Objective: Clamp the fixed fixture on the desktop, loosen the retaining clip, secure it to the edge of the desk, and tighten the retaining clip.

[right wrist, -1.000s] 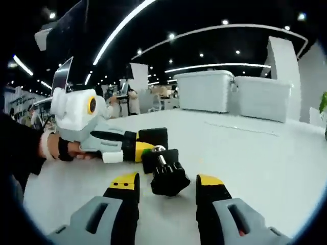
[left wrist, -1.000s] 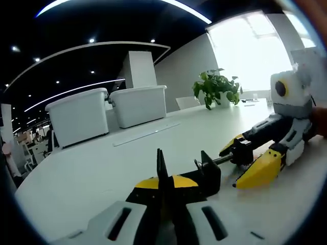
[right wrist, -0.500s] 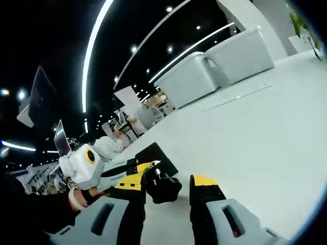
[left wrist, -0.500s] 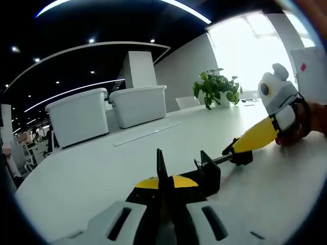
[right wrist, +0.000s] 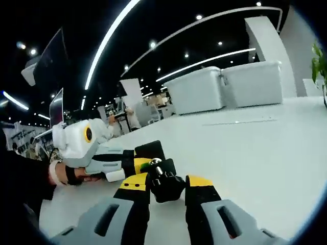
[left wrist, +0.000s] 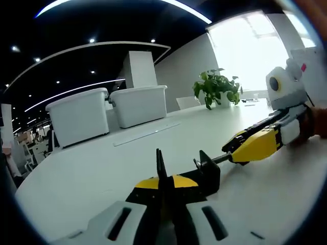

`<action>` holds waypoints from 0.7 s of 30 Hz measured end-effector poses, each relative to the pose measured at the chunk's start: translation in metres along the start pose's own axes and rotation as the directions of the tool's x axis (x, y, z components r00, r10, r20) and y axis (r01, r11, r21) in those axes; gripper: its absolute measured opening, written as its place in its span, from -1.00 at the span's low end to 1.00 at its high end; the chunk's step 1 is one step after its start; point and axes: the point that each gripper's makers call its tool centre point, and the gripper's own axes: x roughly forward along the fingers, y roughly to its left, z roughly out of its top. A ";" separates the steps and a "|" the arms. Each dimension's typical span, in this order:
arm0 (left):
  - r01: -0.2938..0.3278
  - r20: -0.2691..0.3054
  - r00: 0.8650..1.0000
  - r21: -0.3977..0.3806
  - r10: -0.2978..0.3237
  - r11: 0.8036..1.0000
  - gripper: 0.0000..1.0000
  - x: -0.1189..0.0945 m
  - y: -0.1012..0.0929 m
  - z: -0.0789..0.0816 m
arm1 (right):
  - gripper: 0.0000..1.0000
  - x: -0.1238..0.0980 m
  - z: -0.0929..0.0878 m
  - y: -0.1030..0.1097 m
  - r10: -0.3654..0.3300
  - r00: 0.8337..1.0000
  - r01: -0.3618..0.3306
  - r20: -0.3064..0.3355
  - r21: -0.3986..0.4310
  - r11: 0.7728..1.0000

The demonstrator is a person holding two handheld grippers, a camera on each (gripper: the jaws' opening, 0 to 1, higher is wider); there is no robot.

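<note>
Black metal clamp fixture (left wrist: 207, 171) sits on the white table (left wrist: 92, 178), near the middle, well away from any edge. Left tool (left wrist: 164, 191) is pinched tight on the fixture's body, I'd guess to stop it spinning. Right tool (right wrist: 166, 186) has its yellow-tipped jaws narrowed around the ribbed black knob (right wrist: 167, 185) at the end of the threaded screw (left wrist: 218, 159), apparently to loosen it. Small C-shaped fixture, chunky knob.
</note>
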 end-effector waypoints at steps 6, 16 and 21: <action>-0.001 -0.001 1.000 -0.003 0.001 1.000 -0.88 0.000 0.001 -0.001 | -0.51 0.000 0.001 0.008 -0.061 0.997 0.074 0.044 -0.429 0.900; -0.004 -0.002 1.000 -0.002 0.004 1.000 -0.88 0.003 0.004 -0.001 | -0.52 0.003 0.006 0.010 -0.092 0.994 0.112 0.064 -0.641 0.760; -0.004 -0.001 1.000 -0.002 0.004 1.000 -0.88 0.003 0.004 -0.001 | -0.50 0.000 0.003 0.004 -0.094 0.995 0.101 0.042 -0.537 0.837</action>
